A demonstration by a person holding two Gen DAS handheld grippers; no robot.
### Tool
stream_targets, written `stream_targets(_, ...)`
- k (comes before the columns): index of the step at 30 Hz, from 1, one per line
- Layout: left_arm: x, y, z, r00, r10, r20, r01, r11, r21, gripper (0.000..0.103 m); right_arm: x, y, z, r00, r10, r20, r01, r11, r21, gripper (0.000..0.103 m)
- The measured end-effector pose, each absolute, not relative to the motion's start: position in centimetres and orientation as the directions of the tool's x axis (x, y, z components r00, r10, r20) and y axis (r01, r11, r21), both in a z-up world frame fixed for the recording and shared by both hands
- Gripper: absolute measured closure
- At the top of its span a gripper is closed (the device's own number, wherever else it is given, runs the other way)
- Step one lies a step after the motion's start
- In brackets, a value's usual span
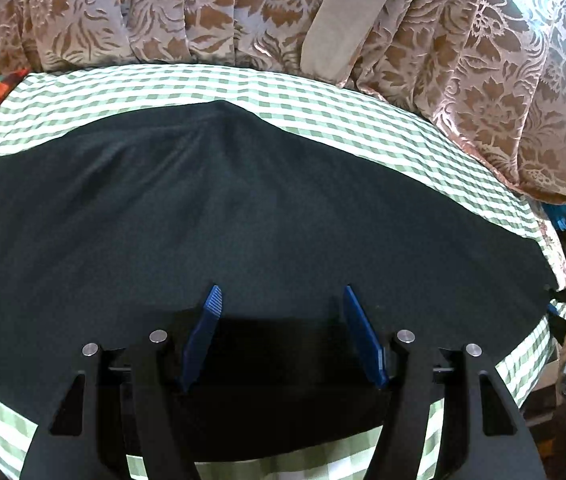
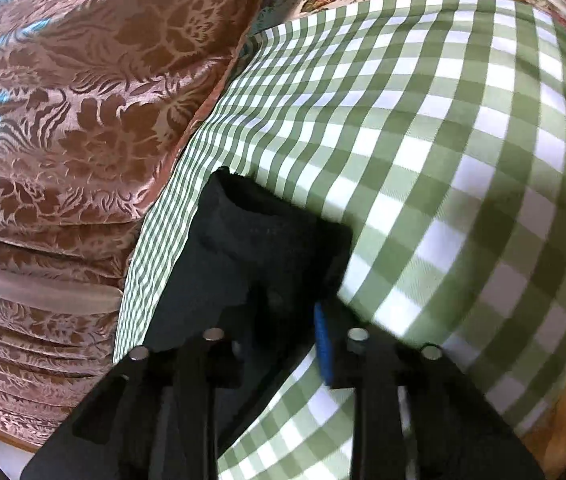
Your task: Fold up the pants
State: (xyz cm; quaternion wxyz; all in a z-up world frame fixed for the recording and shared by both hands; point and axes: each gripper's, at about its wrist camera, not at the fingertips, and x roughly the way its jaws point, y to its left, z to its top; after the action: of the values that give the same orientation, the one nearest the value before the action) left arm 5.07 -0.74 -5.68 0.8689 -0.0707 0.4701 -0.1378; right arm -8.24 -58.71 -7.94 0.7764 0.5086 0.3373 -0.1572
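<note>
Left gripper [image 1: 279,300] spread wide over dark pants [image 1: 243,208]; right gripper [image 2: 283,312] pinches a pants end. One-sided pull could drag them askew on checked cloth [image 2: 443,160].

No readable text, label, brand, number or sign found anywhere in either view.
</note>
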Motion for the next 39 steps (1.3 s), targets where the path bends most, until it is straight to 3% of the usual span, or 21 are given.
stream_targets(8, 4.6, -0.9, -5.0, 0.483, -0.445, -0.754, 0.226, 0.895, -0.384, 0.041, -6.8, -55.1, -1.9, 0.804, 0.184, -0.565, 0.377, 0.577, 0.725, 0.086)
stream_targets(14, 4.3, -0.9, -4.4, 0.463, -0.534, -0.707, 0.241, 0.844, -0.479, 0.041, -2.2, -43.6, 2.4, 0.743, 0.433, -0.51, 0.064, 0.713, 0.698, 0.086)
stream_targets(23, 4.0, 1.7, -4.4, 0.443, -0.611, -0.656, 0.202, 0.781, -0.591, 0.041, 1.8, -24.8, -1.9, 0.428, 0.643, -0.635, -0.2, 0.753, 0.627, 0.087)
stream_targets(32, 5.4, 4.6, -5.0, 0.42, -0.705, -0.571, 0.119, 0.667, -0.736, 0.041, 2.1, -19.5, -5.4, 0.33, 0.588, -0.738, -0.288, 0.807, 0.515, 0.087)
stream_targets(35, 6.3, 3.8, -4.9, 0.377, -0.75, -0.543, 0.127, 0.623, -0.772, 0.038, 1.8, -18.6, -5.1, 0.342, 0.563, -0.752, -0.337, 0.821, 0.461, 0.081)
stream_targets(36, 6.6, 3.4, -5.0, 0.364, -0.758, -0.541, 0.122, 0.614, -0.78, 0.032, 1.6, -18.5, -4.9, 0.344, 0.569, -0.747, -0.353, 0.816, 0.459, 0.077)
stream_targets(39, 7.7, 2.3, -5.7, 0.319, -0.787, -0.529, 0.105, 0.584, -0.805, 0.03, 0.7, -19.0, -4.3, 0.303, 0.632, -0.713, -0.397, 0.764, 0.508, 0.064)
